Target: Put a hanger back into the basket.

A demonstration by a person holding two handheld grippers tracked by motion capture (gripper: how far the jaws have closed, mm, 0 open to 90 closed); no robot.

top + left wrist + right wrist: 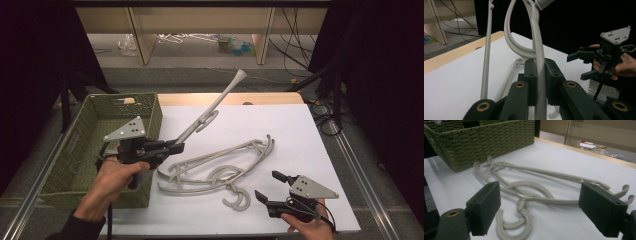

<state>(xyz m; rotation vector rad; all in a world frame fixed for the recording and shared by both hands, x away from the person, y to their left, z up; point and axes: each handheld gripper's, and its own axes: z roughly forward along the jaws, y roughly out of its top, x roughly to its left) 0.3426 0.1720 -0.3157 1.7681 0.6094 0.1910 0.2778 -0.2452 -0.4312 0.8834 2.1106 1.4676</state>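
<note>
High view: a white table (300, 130) with a wooden strip along its far edge stands in a dark room; cables and wooden furniture legs lie on the floor beyond. A green woven basket (75, 165) sits at the table's left edge. The left gripper (176, 146), just beside the basket's right wall, clamps the lower end of a grey plastic hanger (212, 112), which slants up and away toward the far edge. Two more grey hangers (220, 167) lie flat and overlapping at the table's centre. The right gripper (270, 187) rests near the near right corner, jaws wide, close to the flat hangers but apart from them.

Left gripper view: the black jaws are closed on the raised hanger's (539, 62) shaft, which passes upright between the pads. The right gripper (584, 65) shows farther off, held in a hand (624, 66).

Right gripper view: the jaws stand wide with nothing between the pads. The flat hangers (536, 187) lie on the white surface ahead, and the basket (484, 142) stands beyond them.
</note>
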